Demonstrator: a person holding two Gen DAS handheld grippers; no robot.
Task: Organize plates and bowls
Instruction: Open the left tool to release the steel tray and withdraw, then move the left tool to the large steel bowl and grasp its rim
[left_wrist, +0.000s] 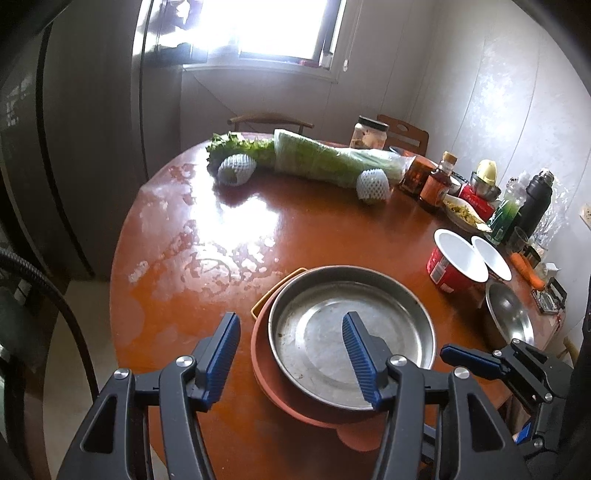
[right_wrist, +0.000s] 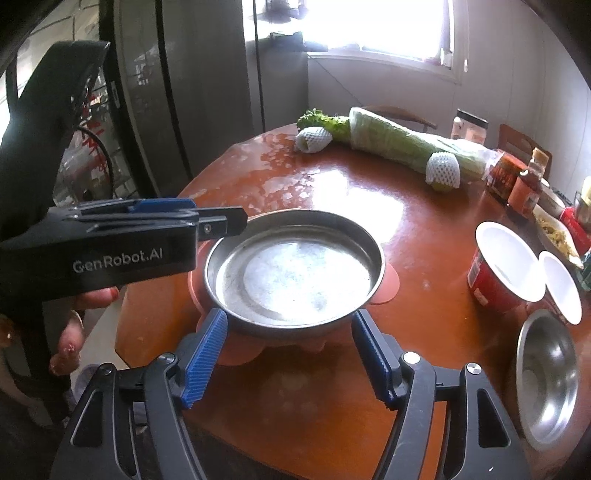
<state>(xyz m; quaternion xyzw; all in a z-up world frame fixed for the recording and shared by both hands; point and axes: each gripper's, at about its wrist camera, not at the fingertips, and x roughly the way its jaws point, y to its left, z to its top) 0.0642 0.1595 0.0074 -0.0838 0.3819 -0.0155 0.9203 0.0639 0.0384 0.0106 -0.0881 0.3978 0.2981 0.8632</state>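
Stacking step in hand. Steel plate (right_wrist: 293, 273) seated in salmon-pink dish (left_wrist: 295, 402), centre of the right wrist view, lower centre of the left. Right gripper (right_wrist: 288, 358) roughly half open, straddling the stack's near rim; pads clear of metal, nothing gripped. Left gripper (left_wrist: 291, 354) likewise part open and empty, one finger over the plate. Steel bowl (right_wrist: 546, 380) lower right, apart from the stack; two white-lined cups (right_wrist: 506, 260) above it. Judged next: reach to that bowl, grip on its rim.
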